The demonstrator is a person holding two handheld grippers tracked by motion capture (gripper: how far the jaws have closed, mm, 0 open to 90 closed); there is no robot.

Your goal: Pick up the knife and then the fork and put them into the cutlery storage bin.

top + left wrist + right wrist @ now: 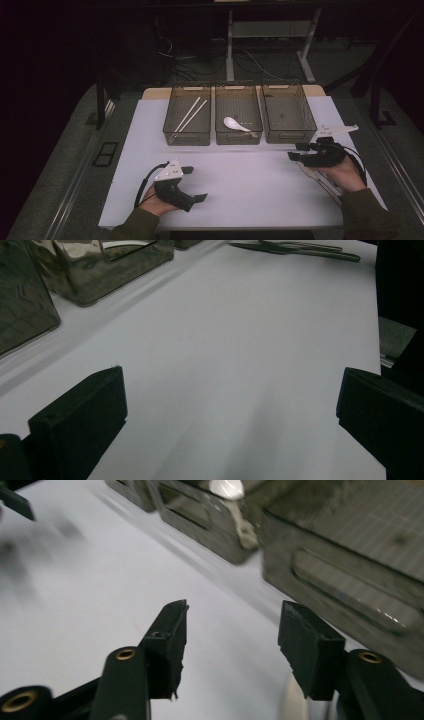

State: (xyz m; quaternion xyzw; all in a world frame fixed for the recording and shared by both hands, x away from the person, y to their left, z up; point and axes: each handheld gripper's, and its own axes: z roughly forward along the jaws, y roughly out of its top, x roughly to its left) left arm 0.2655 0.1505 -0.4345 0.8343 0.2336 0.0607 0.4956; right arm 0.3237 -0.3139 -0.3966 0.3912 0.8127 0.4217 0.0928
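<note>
Three clear bins stand in a row at the back of the white mat (240,175). The left bin (187,116) holds a pair of chopsticks (191,114). A white spoon (235,124) lies in the middle bin (238,115), while the right bin (288,112) looks bare. My left gripper (196,184) rests low at the front left, its jaws wide open over bare mat (230,390). My right gripper (295,151) hovers in front of the right bin, pointing left. Its jaws stand open with nothing between them (232,630).
Several metal utensils (320,177) lie on the mat's right side under my right hand, and their ends (300,247) reach into the left gripper view. A pale rounded shape (295,705) lies below my right jaws. Dark floor and table legs (230,45) lie beyond the bins.
</note>
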